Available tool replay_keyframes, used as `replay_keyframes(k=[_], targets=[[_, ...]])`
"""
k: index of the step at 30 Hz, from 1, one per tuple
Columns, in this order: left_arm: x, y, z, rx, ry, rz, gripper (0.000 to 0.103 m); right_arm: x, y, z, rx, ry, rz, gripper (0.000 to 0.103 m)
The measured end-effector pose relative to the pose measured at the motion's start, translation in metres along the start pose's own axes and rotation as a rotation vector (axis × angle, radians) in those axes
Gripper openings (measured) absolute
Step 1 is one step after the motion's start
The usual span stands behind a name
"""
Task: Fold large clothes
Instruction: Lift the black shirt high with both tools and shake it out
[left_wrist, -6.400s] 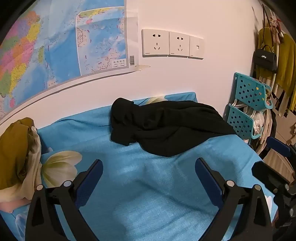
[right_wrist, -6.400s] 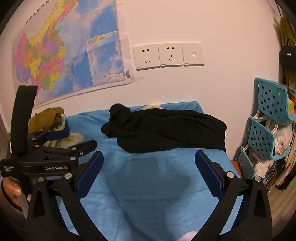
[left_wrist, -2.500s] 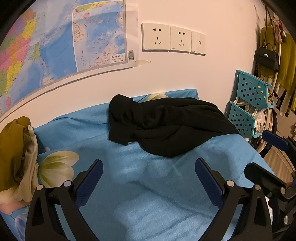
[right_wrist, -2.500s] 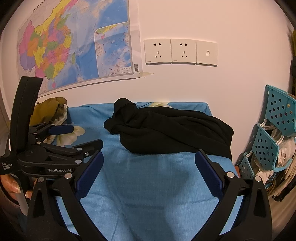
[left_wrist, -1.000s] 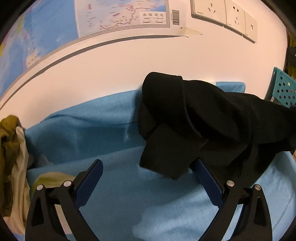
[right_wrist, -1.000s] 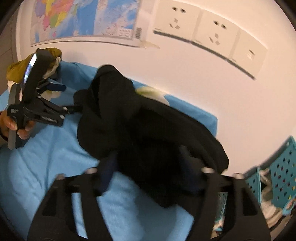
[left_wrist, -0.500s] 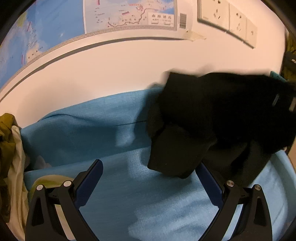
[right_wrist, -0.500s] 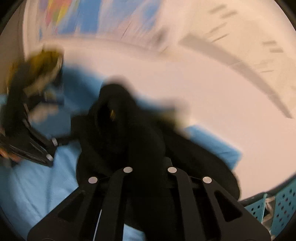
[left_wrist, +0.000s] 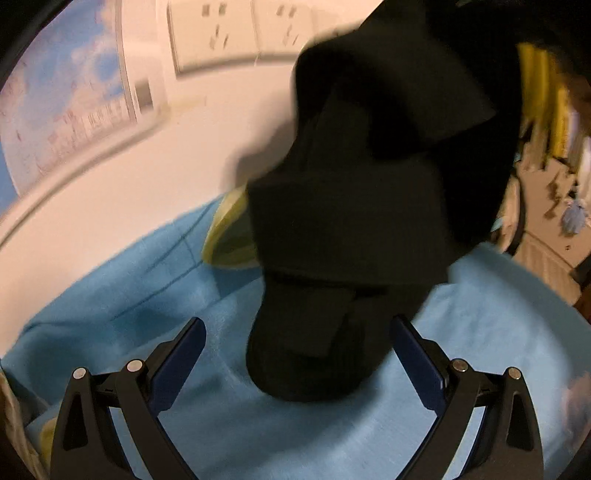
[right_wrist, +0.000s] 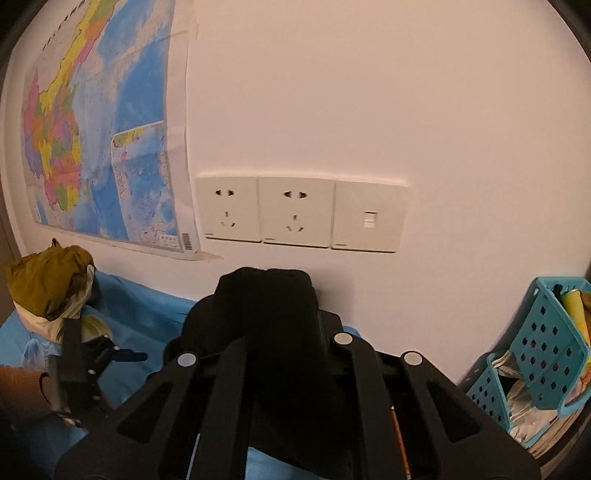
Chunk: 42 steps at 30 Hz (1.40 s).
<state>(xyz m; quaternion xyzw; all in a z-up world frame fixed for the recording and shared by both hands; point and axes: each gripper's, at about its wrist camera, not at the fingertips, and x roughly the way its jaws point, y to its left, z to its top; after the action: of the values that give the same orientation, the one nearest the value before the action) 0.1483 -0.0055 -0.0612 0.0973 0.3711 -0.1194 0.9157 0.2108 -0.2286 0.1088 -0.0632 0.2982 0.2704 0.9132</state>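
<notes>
A large black garment (left_wrist: 362, 206) hangs from the upper right in the left wrist view, its lower end touching the blue bed sheet (left_wrist: 184, 280). My left gripper (left_wrist: 295, 354) is open, its blue pads either side of the garment's lower end, not closed on it. My right gripper (right_wrist: 269, 332) is shut on the black garment (right_wrist: 266, 295), which bunches over its fingers and is lifted off the bed. The left gripper (right_wrist: 92, 354) also shows at the lower left of the right wrist view.
A wall with a map (right_wrist: 96, 140) and sockets (right_wrist: 295, 214) stands just behind the bed. An olive and cream clothes pile (right_wrist: 48, 288) lies at the bed's left. Teal plastic baskets (right_wrist: 535, 343) stand at the right.
My right gripper has closed on the black garment and lifted it up off the bed. The garment now hangs in front of the left gripper, which has moved in close to its lower end.
</notes>
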Motion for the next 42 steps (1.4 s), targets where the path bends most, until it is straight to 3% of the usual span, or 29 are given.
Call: replay_keyframes(k=[1, 3, 4, 5, 6, 9, 11, 13, 17, 21, 25, 27, 32, 33, 35, 39, 42], targets=[[0.008, 0.005, 0.0, -0.016, 0.024, 0.009, 0.096, -0.001, -0.001, 0.0, 0.007, -0.006, -0.008, 0.006], [0.034, 0.022, 0.002, -0.079, 0.122, -0.048, 0.073, -0.007, -0.012, -0.002, 0.032, -0.024, -0.024, 0.006], [0.034, 0.028, 0.005, -0.112, 0.114, -0.071, 0.063, -0.01, -0.02, -0.002, 0.052, -0.03, -0.039, 0.006], [0.033, 0.032, 0.015, -0.127, 0.101, -0.135, 0.015, -0.011, -0.025, -0.001, 0.067, -0.034, -0.059, 0.006], [0.034, 0.032, 0.027, -0.135, 0.118, -0.191, 0.007, -0.014, -0.032, 0.002, 0.081, -0.036, -0.074, 0.006], [0.021, 0.032, 0.073, -0.114, 0.035, -0.13, 0.006, -0.033, -0.047, 0.017, 0.094, -0.057, -0.135, 0.006], [0.003, 0.035, 0.109, -0.141, -0.039, -0.142, 0.006, -0.058, -0.052, 0.035, 0.083, -0.103, -0.182, 0.006], [-0.019, 0.036, 0.145, -0.151, -0.115, -0.169, 0.006, -0.093, -0.052, 0.061, 0.068, -0.169, -0.215, 0.006], [-0.087, 0.036, 0.208, -0.131, -0.32, -0.143, 0.002, -0.173, -0.038, 0.106, 0.01, -0.312, -0.296, 0.006], [-0.158, 0.054, 0.235, -0.169, -0.468, -0.165, 0.002, -0.26, -0.015, 0.132, -0.039, -0.461, -0.327, 0.006], [-0.27, 0.075, 0.215, -0.189, -0.686, -0.145, 0.002, -0.329, 0.013, 0.133, -0.086, -0.543, -0.328, 0.006], [-0.311, 0.083, 0.199, -0.19, -0.758, -0.115, 0.002, -0.357, 0.025, 0.127, -0.092, -0.573, -0.293, 0.006], [-0.431, 0.075, 0.124, -0.151, -0.922, 0.036, 0.003, -0.406, 0.065, 0.093, -0.102, -0.619, -0.143, 0.006], [-0.446, 0.051, 0.111, -0.135, -0.936, 0.075, 0.003, -0.41, 0.072, 0.084, -0.098, -0.619, -0.096, 0.006], [-0.483, 0.041, 0.076, -0.118, -0.942, 0.139, 0.003, -0.416, 0.081, 0.066, -0.089, -0.611, -0.019, 0.006], [-0.526, 0.021, 0.026, -0.088, -0.875, 0.311, 0.003, -0.415, 0.104, 0.035, -0.089, -0.588, 0.163, 0.006], [-0.548, 0.002, -0.003, -0.028, -0.852, 0.427, 0.003, -0.394, 0.111, 0.028, -0.091, -0.562, 0.246, 0.006]])
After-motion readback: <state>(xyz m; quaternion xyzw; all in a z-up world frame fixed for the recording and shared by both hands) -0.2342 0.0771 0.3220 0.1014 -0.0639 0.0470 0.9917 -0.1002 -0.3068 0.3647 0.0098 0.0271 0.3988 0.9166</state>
